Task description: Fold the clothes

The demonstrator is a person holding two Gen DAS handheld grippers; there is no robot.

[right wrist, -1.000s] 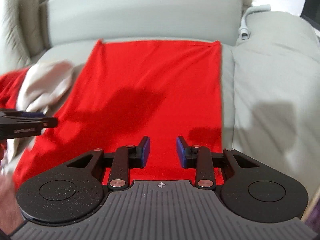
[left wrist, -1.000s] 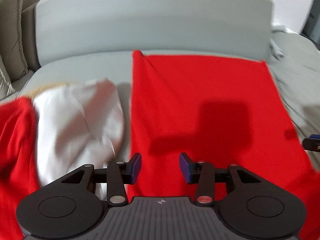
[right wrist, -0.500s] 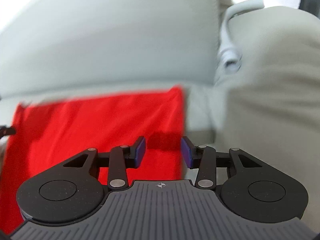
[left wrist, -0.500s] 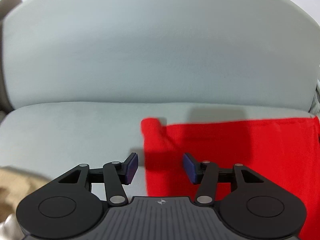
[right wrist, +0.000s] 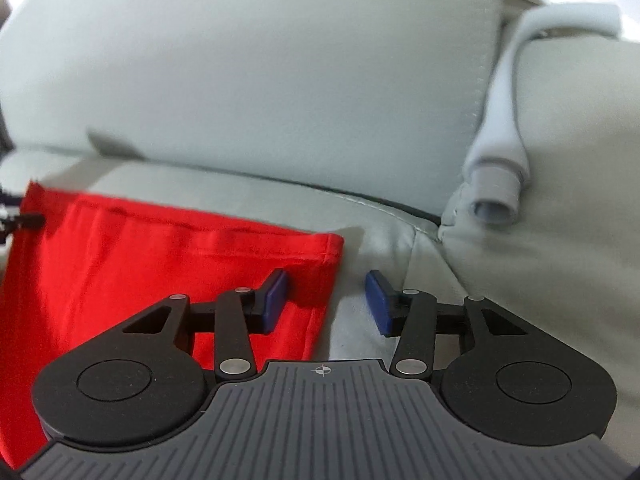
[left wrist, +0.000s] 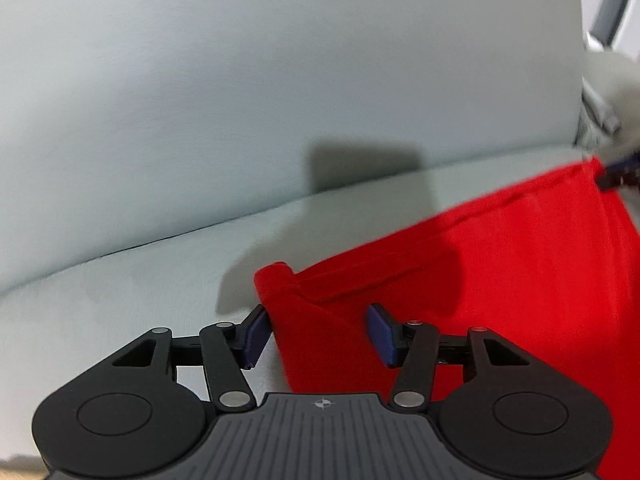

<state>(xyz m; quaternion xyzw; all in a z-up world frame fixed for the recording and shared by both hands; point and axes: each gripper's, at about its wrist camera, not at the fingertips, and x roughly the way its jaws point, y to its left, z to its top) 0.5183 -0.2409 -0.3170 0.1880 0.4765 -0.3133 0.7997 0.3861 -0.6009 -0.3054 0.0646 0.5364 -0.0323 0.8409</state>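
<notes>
A red garment lies flat on the grey sofa seat, its far hem running close to the backrest. My left gripper stands open over the garment's far left corner, which sits between the pads without being pinched. In the right wrist view the same red garment fills the lower left. My right gripper straddles its far right edge; the jaws are closing, the left pad over cloth and the right pad over bare cushion, neither pressing. Each gripper's dark tip shows at the other view's edge.
The pale grey backrest rises right behind the hem. A grey hose with a round cuff hangs at the seam beside a beige side cushion. Bare seat lies between the garment and that cushion.
Both grippers travelled forward from the garment's near part to its far corners and dipped toward the seat. The white and red pile at the left has left view.
</notes>
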